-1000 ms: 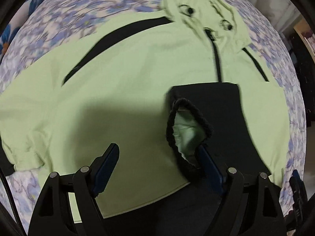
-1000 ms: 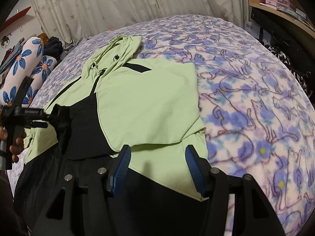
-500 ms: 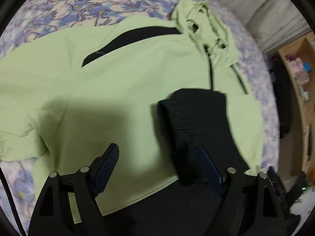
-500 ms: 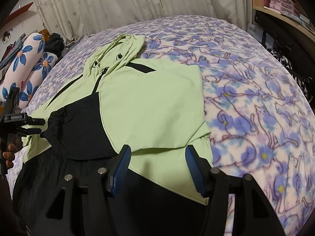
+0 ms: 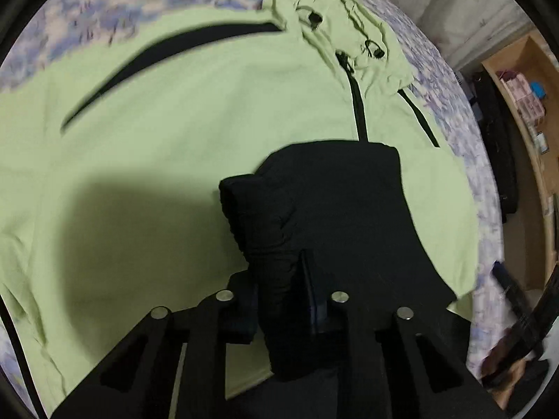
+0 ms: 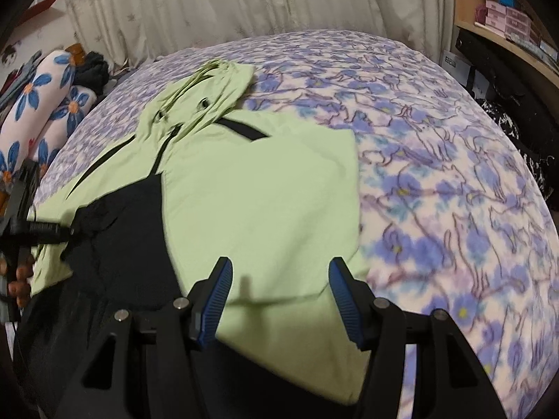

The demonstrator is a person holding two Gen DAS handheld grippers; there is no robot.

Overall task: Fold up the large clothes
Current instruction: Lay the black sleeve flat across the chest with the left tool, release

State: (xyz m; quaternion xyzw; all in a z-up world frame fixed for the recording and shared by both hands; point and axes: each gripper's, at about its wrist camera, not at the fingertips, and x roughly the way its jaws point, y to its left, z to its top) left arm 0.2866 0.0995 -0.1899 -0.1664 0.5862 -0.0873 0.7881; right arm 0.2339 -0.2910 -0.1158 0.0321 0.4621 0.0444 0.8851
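A light green hooded jacket with black trim lies spread on the bed, hood at the far end. Its black sleeve is folded over the chest. My left gripper is shut on the sleeve's black cuff. In the right wrist view the jacket has one side folded inward, and the left gripper shows at the left edge holding the black sleeve. My right gripper is open and empty above the jacket's near hem.
The bed has a purple and blue floral blanket. Flower-print pillows lie at the far left. Curtains hang behind the bed. A wooden shelf with boxes stands at the right.
My left gripper went from open around the cuff to shut on it. The cuff is now pinched flat. My right gripper stayed open over the hem.
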